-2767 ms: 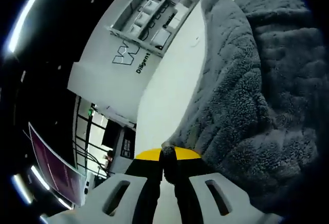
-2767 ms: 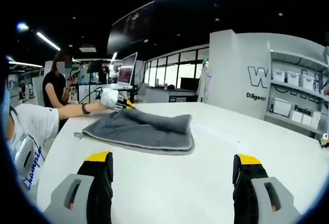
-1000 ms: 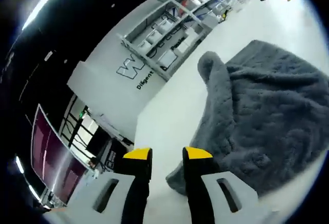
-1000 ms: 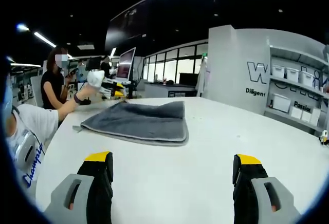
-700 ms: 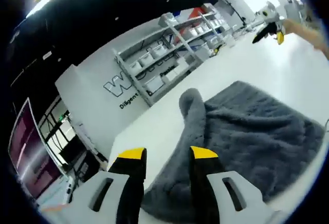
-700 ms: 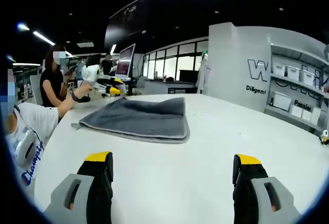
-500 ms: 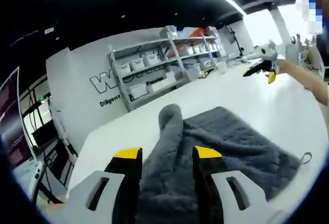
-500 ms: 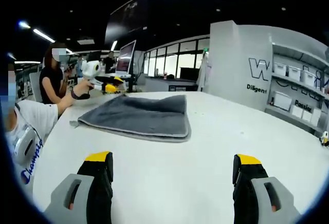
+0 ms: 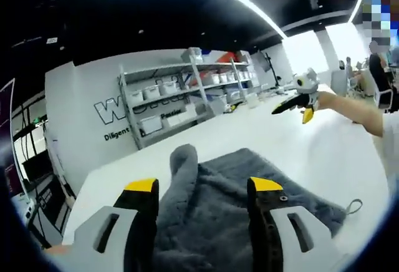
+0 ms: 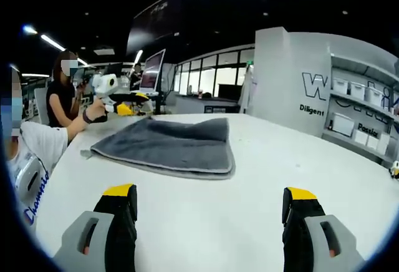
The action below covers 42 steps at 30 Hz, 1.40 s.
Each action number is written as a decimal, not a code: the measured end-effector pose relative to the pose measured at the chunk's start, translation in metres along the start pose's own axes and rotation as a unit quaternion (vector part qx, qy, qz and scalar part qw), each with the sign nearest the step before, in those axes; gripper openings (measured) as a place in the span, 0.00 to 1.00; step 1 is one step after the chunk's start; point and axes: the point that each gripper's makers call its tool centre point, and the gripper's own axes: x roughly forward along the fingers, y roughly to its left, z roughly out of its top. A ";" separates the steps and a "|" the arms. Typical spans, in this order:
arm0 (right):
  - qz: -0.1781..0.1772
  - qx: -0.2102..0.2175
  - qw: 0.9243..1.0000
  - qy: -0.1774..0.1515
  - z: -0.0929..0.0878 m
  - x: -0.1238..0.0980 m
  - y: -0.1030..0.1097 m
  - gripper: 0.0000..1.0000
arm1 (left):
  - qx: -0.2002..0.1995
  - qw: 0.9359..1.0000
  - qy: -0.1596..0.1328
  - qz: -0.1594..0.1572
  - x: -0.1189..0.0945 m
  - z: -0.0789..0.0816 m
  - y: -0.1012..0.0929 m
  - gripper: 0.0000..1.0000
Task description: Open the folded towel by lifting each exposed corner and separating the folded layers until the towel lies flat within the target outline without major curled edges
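The grey towel (image 10: 168, 144) lies folded on the white surface (image 10: 262, 191), one corner standing up in a soft ridge (image 9: 182, 160). The left gripper (image 9: 202, 188) hangs just over the towel's near edge with its yellow-tipped jaws apart, nothing between them. The right gripper (image 10: 209, 197) sits well back from the towel, jaws wide apart over bare surface. Shelving (image 9: 187, 94) with white bins lines the far wall.
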 end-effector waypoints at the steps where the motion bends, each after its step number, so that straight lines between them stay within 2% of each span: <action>1: -0.002 0.002 1.000 -0.003 0.000 0.001 0.000 0.99 | -0.003 1.000 -0.006 -0.005 0.000 0.002 -0.002 0.59; 5: -0.011 0.012 1.000 -0.008 0.001 0.009 -0.001 0.99 | -0.025 0.999 -0.022 -0.042 0.001 0.008 -0.016 0.70; 9: -0.016 0.018 1.000 -0.012 0.002 0.016 0.002 0.99 | 0.008 1.000 -0.015 -0.020 0.004 0.005 -0.013 0.81; 15: -0.018 0.017 1.000 -0.010 0.002 0.032 0.010 0.99 | -0.027 0.999 -0.022 -0.026 0.005 0.006 -0.012 0.92; 24: 0.002 0.016 1.000 -0.005 0.002 0.054 0.028 0.99 | -0.026 0.999 -0.015 -0.035 0.005 0.004 -0.019 0.98; 30: 0.008 0.019 1.000 -0.008 0.007 0.061 0.029 0.99 | -0.042 0.998 -0.020 -0.041 0.003 0.007 -0.018 0.99; 35: 0.000 0.025 1.000 -0.007 0.009 0.066 0.020 0.99 | -0.049 0.998 -0.013 -0.038 0.005 0.002 -0.010 0.99; 42: -0.033 0.051 0.998 0.000 0.008 0.075 -0.001 0.99 | -0.051 0.998 -0.011 -0.035 0.004 0.000 -0.005 0.98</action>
